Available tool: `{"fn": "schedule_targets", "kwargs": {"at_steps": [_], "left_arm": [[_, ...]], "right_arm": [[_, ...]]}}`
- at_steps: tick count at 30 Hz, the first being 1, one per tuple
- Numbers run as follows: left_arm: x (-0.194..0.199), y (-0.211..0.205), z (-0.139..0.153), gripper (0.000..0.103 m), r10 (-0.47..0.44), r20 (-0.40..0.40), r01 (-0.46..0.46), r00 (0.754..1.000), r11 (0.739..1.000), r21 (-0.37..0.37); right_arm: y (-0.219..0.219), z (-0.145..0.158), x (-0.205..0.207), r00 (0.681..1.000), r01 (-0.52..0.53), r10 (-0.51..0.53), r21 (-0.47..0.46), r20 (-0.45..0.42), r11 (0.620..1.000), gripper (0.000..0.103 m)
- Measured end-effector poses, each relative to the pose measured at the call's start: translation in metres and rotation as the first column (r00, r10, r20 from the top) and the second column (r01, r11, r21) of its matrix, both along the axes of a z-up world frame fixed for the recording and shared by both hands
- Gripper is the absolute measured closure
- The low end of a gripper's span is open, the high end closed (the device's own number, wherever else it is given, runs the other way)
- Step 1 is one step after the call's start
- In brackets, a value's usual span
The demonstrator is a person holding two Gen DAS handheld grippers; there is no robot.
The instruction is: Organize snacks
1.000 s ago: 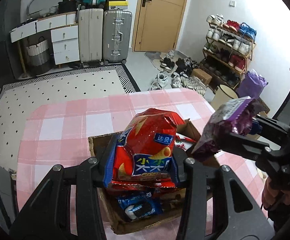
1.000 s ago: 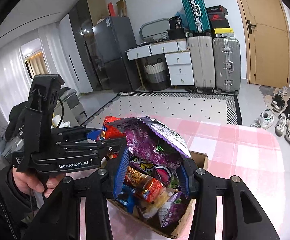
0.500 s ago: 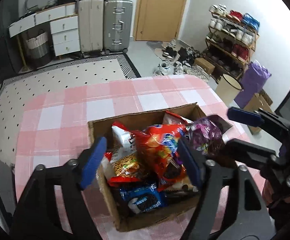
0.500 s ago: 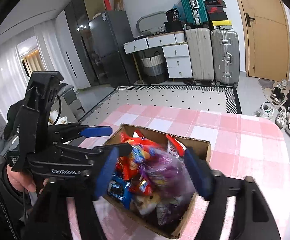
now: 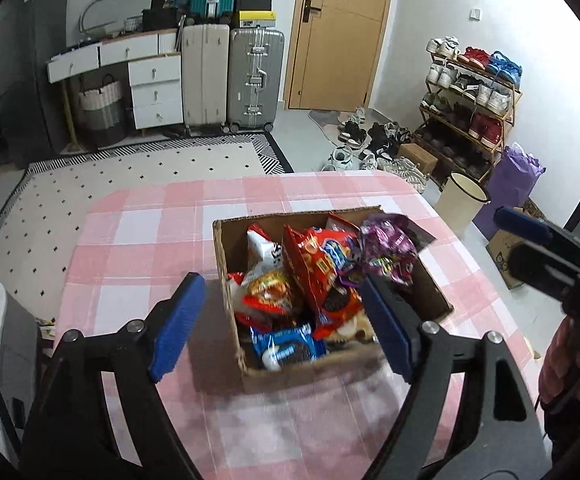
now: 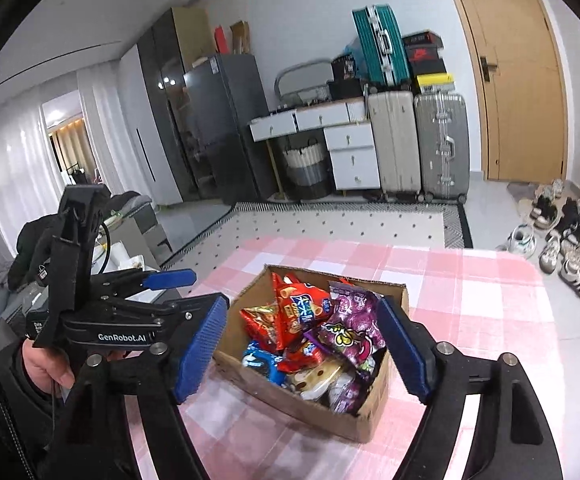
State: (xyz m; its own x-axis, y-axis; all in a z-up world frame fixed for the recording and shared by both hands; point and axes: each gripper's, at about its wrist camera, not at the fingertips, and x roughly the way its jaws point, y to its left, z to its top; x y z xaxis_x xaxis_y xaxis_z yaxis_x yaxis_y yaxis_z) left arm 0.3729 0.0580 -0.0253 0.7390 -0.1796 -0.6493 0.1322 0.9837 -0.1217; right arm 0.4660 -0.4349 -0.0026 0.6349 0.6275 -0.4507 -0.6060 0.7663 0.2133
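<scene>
A brown cardboard box point(image 5: 230, 320) point(image 6: 354, 420) full of snack packets sits on the pink checked table point(image 5: 138, 240). A red chip bag point(image 5: 318, 264) point(image 6: 298, 312) and a purple snack bag point(image 5: 386, 248) point(image 6: 354, 324) lie on top, with a blue cookie packet point(image 5: 286, 348) at the near side. My left gripper point(image 5: 280, 324) is open and empty above the box's near side. My right gripper point(image 6: 304, 344) is open and empty, held above the box. Each gripper shows at the edge of the other's view.
The table's far edge drops to a dotted rug point(image 5: 130, 176). Suitcases point(image 5: 230, 76), drawers, a door and a shoe rack point(image 5: 470, 96) stand beyond. A bin point(image 5: 462, 204) and a purple bag point(image 5: 510, 184) sit on the floor to the right.
Both grippers opened and let go: the red chip bag and the purple bag dropped into the box. Both grippers then drew back and up from the box.
</scene>
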Motion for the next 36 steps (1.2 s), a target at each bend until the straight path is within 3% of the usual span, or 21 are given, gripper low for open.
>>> {"fn": "schedule_targets", "kwargs": {"at_steps": [9,14,18,23,30,36], "left_arm": [[-0.072,0.0,0.019,0.017,0.039,0.061,-0.037,0.997,0.999,-0.024],[-0.104,-0.002,0.017,0.015,0.049,0.079,-0.047,0.996,0.999,-0.026],[-0.131,0.001,0.014,0.001,0.08,0.122,-0.077,0.989,0.997,-0.032],[-0.159,0.004,0.006,0.001,0.122,0.199,-0.119,0.972,0.993,-0.027],[-0.184,0.005,-0.02,0.001,0.195,0.323,-0.209,0.926,0.978,0.006],[-0.185,0.006,-0.042,0.001,0.212,0.355,-0.238,0.911,0.971,0.03]], "right_arm": [[-0.025,0.008,-0.069,0.995,0.024,-0.028,0.041,0.091,0.999,0.011],[-0.044,-0.002,-0.096,0.994,0.039,-0.046,0.072,0.098,0.997,0.007],[-0.059,-0.014,-0.111,0.992,0.077,-0.084,0.074,0.094,0.994,0.007],[-0.081,-0.032,-0.128,0.983,0.145,-0.154,0.083,0.103,0.986,0.002],[-0.105,-0.06,-0.137,0.949,0.273,-0.283,0.09,0.136,0.958,0.001],[-0.121,-0.08,-0.134,0.897,0.407,-0.429,0.176,0.108,0.896,0.001]]}}
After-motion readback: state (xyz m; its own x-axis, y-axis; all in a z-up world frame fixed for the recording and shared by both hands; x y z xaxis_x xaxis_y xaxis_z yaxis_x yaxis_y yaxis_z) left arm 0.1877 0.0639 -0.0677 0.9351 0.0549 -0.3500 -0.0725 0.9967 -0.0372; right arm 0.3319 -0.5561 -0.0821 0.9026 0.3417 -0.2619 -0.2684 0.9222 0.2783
